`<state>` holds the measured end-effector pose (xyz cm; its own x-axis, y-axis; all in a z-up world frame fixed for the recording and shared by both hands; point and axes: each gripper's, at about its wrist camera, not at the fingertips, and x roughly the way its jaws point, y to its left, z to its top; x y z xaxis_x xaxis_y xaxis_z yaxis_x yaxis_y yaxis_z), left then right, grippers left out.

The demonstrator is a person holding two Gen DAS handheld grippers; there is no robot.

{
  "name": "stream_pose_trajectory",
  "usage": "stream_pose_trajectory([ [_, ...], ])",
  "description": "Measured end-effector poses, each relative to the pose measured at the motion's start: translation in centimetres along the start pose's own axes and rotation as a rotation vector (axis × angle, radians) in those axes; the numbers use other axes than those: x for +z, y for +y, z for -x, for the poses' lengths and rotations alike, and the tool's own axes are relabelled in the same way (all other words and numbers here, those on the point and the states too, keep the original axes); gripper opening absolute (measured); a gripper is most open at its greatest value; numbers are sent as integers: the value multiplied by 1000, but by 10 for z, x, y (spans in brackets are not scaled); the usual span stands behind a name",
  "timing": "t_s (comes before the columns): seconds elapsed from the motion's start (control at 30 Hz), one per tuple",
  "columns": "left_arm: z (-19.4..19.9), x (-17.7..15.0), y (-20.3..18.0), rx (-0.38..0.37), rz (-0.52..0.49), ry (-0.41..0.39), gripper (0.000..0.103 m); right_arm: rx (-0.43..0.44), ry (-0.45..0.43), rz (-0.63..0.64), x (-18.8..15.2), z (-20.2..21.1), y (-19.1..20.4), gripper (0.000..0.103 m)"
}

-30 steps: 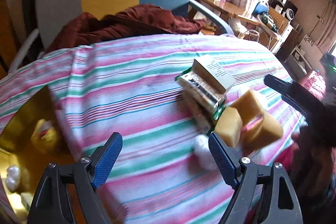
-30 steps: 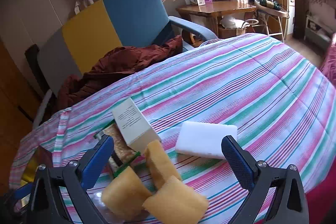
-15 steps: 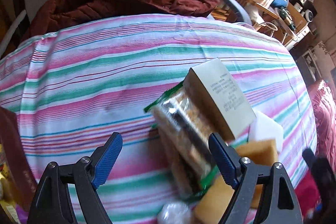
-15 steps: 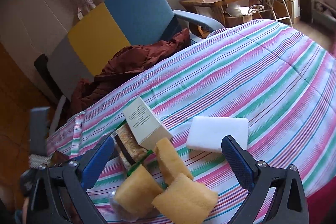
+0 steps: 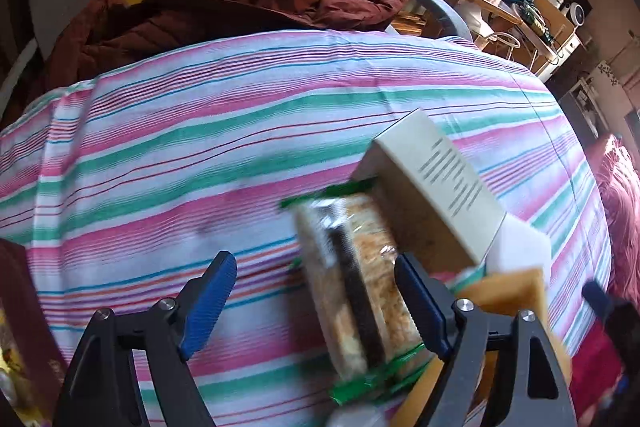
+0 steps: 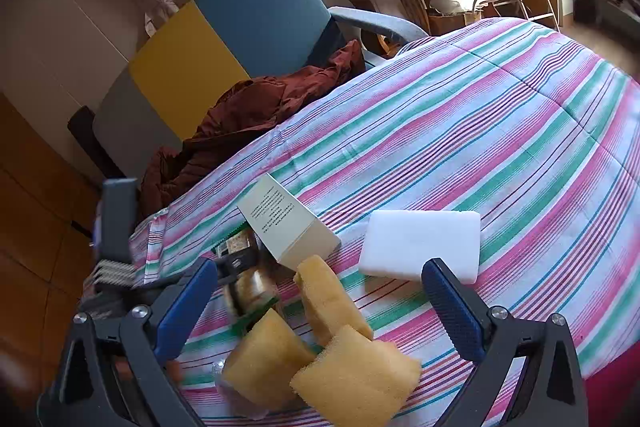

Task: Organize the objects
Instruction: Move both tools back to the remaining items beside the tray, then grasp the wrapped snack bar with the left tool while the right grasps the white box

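The cracker pack point(image 5: 356, 283) lies on the striped bedspread point(image 5: 200, 147), right against the inside of the left gripper point(image 5: 316, 303)'s right finger. Both jaws are spread wide, holding nothing. Its long axis runs away from the camera, under the tilted beige box point(image 5: 436, 187). The right gripper point(image 6: 320, 307) is also wide open over the yellow sponges point(image 6: 332, 347).

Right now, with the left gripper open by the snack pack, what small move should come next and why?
Probably ease the left gripper a bit further forward and to its right, then close. Its fingers are spread wide, and the snack pack sits against the right finger, off centre, leaning on the box. Centring it first should avoid clipping the box or the yellow sponges.
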<state>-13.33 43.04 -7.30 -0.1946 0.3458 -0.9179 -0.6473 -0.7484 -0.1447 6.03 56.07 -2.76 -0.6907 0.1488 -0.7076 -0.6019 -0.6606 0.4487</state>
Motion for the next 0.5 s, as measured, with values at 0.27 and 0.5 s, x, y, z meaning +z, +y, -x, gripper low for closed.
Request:
stream_pose_trajectory([
  [0.27,19,-16,4,8,-85,-29,80,-32,3,24,-1,-1,3,103],
  [0.5,17,-16,-31,60,-377,-68,82,-60,13,48,-3,-5,6,103],
])
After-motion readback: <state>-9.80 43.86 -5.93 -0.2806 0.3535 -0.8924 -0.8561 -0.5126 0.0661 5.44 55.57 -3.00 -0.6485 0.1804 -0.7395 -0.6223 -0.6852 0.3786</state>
